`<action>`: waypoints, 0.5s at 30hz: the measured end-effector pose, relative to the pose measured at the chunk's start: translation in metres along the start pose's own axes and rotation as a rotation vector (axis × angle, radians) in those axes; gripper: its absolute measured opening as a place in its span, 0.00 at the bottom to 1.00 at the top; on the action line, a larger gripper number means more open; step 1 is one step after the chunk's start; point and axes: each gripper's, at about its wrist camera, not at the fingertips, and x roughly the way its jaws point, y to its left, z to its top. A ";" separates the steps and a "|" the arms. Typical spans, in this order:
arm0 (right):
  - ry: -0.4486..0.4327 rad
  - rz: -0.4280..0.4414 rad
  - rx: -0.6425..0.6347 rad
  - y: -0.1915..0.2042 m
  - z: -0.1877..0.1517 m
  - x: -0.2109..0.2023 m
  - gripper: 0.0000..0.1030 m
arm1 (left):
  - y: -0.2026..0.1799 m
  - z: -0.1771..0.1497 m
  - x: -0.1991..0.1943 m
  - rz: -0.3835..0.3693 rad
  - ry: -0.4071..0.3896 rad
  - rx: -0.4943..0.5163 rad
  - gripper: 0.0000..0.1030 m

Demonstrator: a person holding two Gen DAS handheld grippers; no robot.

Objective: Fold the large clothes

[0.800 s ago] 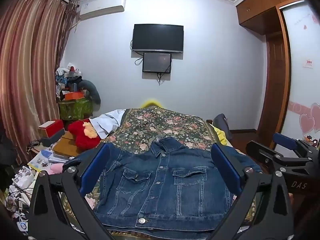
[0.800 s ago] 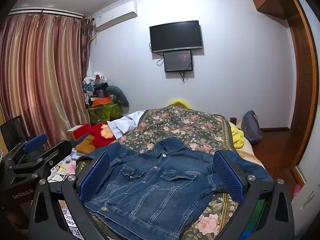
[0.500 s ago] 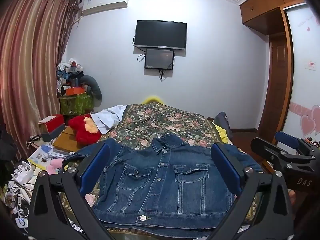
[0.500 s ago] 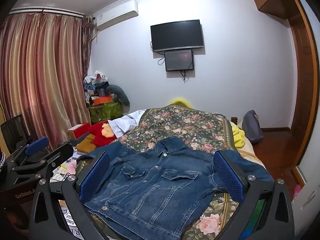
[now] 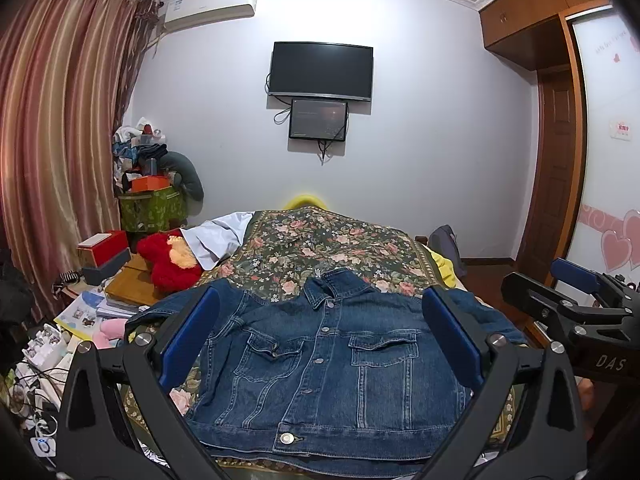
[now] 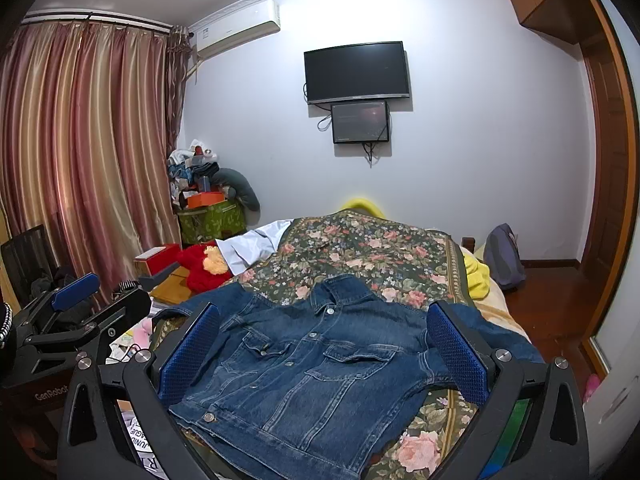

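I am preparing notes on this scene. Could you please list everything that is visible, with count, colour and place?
denim jacket: one, blue, spread flat, front up, on the bed
bedspread: one, dark floral, covers the bed
plush toy: one, red, left of the bed
white cloth: one, bed's left edge
television: one, black, on the wall
small screen: one, dark, under the television
air conditioner: one, white, high on the wall
curtain: striped red, far left
left gripper: open, above the jacket
right gripper: open, above the jacket

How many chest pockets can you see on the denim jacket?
2 on the denim jacket: one flap pocket left of the button row, one right of it. Others may be hidden.
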 end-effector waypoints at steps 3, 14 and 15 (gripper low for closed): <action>-0.001 0.002 0.001 -0.001 -0.001 0.002 1.00 | -0.001 0.000 -0.001 0.001 -0.001 0.001 0.99; -0.003 0.005 -0.004 0.000 0.004 -0.001 1.00 | -0.002 0.002 -0.002 -0.003 -0.009 0.009 0.99; -0.003 0.006 -0.005 0.000 0.004 -0.001 1.00 | -0.002 0.002 -0.002 -0.004 -0.010 0.009 0.99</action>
